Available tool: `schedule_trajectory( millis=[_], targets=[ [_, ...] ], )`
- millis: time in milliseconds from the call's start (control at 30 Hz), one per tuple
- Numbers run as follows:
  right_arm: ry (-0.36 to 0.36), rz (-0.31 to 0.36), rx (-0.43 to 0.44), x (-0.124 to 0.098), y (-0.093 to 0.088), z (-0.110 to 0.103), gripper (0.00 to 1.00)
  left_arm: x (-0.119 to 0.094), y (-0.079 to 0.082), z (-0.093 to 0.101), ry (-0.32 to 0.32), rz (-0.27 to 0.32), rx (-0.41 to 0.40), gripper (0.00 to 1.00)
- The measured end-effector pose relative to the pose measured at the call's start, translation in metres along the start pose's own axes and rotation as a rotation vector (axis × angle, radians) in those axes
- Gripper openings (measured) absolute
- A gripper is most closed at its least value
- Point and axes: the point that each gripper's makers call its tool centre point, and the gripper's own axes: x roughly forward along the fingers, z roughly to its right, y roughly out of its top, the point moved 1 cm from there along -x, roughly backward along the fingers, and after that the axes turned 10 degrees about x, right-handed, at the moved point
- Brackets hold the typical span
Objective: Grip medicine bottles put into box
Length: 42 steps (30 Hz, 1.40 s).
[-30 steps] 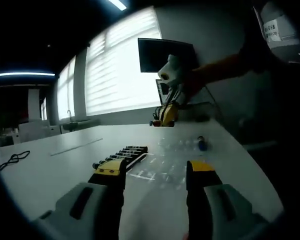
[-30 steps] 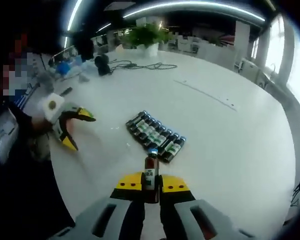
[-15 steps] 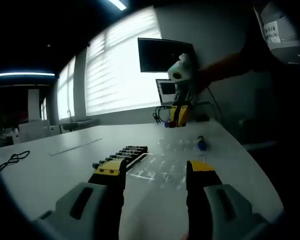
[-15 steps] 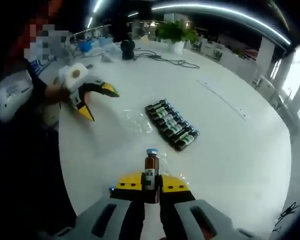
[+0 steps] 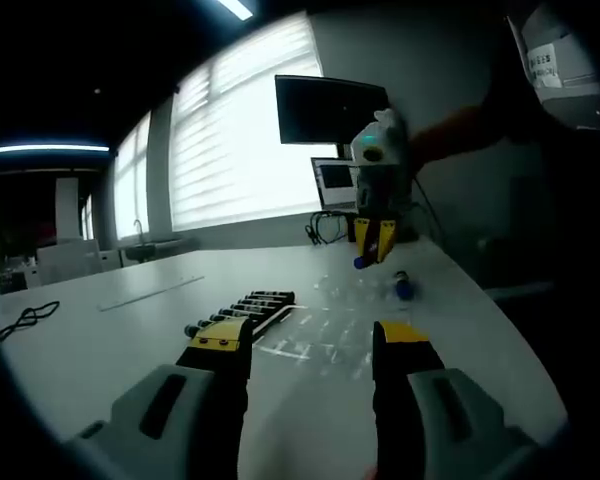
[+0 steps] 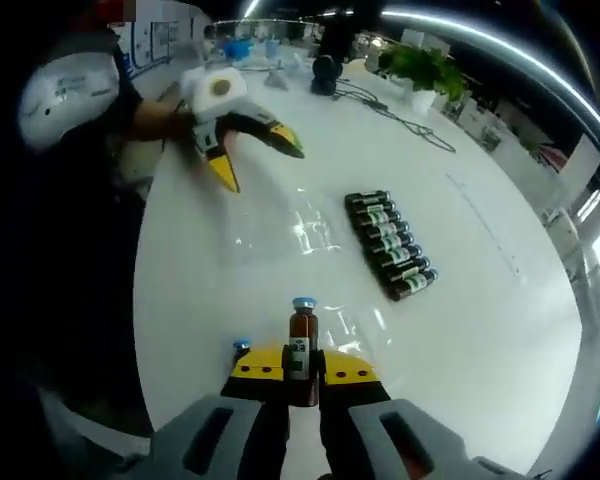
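A: Left gripper view: left gripper (image 5: 310, 345) spread, empty, low over table (image 5: 100, 340); row of bottles (image 5: 242, 308) just ahead, clear box (image 5: 325, 330) beside.

B: Right gripper view: right gripper (image 6: 300, 368) pinching brown bottle (image 6: 301, 335) upright. Lower straight into a free slot; release only once seated.

Low left view, high right view (both facing table (image 6: 500, 330)).

The right tongs (image 6: 302, 372) pinch a brown bottle (image 6: 301, 338) upright above the white table (image 6: 500, 330); a row of bottles (image 6: 389, 243) lies beyond, the left tongs (image 6: 255, 160) apparently gaping.
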Motion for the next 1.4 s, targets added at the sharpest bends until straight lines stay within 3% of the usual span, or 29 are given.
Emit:
schedule_trajectory(
  millis=[300,633,933,1167,1400],
  targets=[
    [0.047,-0.041,-0.133,0.003,-0.009,-0.005,0.07,0.0,0.0,0.0,-0.002,-0.001,-0.001,0.41],
    [0.12,-0.101,-0.219,0.013,-0.02,-0.014,0.07,0.0,0.0,0.001,-0.004,-0.001,-0.004,0.41],
    [0.14,-0.142,-0.278,0.022,-0.022,-0.016,0.07,0.0,-0.001,0.0,-0.005,-0.003,-0.005,0.41],
    [0.139,-0.156,-0.284,0.023,-0.025,-0.016,0.07,0.0,-0.001,0.001,-0.007,-0.001,-0.006,0.41],
    [0.139,-0.148,-0.224,0.022,-0.026,-0.016,0.08,0.0,-0.001,0.0,-0.005,-0.001,-0.007,0.41]
  ],
)
